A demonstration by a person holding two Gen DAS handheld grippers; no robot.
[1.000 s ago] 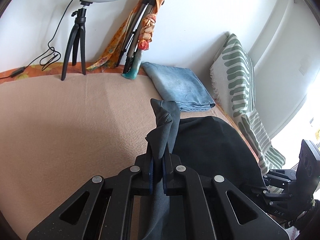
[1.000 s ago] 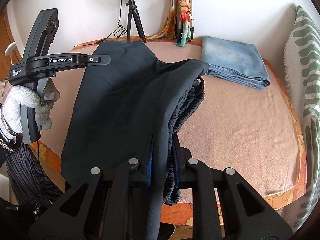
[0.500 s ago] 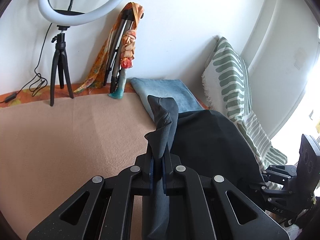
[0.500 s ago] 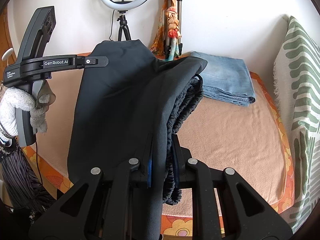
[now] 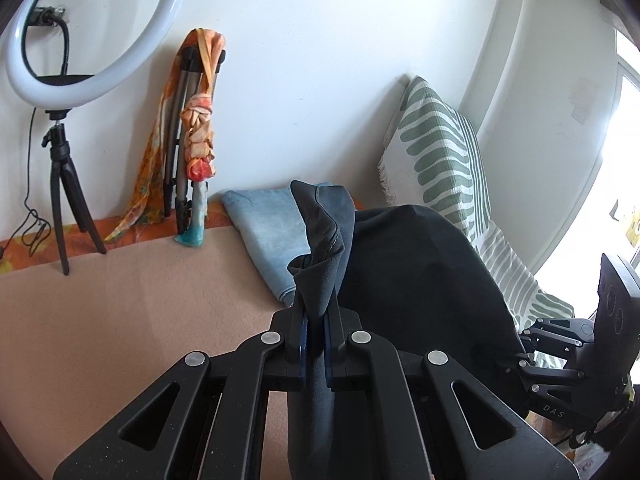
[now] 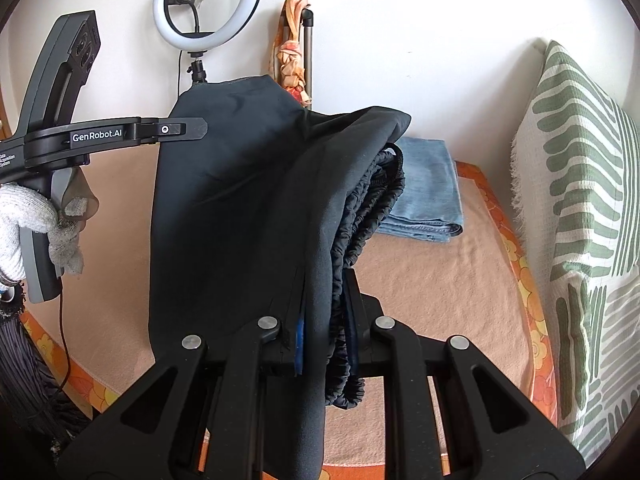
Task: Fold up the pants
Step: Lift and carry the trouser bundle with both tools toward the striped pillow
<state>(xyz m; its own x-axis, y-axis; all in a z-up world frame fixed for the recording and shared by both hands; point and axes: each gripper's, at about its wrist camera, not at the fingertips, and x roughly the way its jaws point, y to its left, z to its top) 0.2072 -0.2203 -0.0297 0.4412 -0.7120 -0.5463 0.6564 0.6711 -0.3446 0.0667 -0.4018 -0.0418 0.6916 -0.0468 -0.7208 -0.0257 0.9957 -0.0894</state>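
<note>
Item: dark pants (image 6: 240, 208), held off the bed (image 6: 432, 280) btwn my two grippers. My left gripper (image 5: 315, 344): jaws together, clamped on a thin bunch of pants fabric, a twisted tuft of it sticking up past the blue pads (image 5: 304, 344). My right gripper (image 6: 324, 340): jaws nearly together, pinching a thicker wad incl. the gathered elastic waistband (image 6: 360, 220), which hangs down on the right side of the clamp. In right wrist view the pants spread as a broad dark sheet from my right jaws up and left to the left gripper, w/ the sheet's top edge above the bed surface, so most of the garment is in the air; whether a lower end touches the bed I can't tell. Left hand (image 6: 24, 216) in a white knit glove grips the left tool's handle, left of the pants. Ref. landmark = bed, w/ beige blanket and orange floral edging. On bed, far side near wall: folded light-blue jeans (image 6: 428, 192), lying flat, apart from the pants. At bed's right edge: green-and-white leaf-pattern pillow (image 6: 576, 184), upright vs. wall. At bed's far left by wall: ring light (image 5: 92, 28) on small black tripod (image 5: 64, 184), cable trailing. Just beside it, toward the jeans: folded stand (image 5: 184, 136) draped w/ orange scarf (image 5: 200, 136), leaning on wall.
</note>
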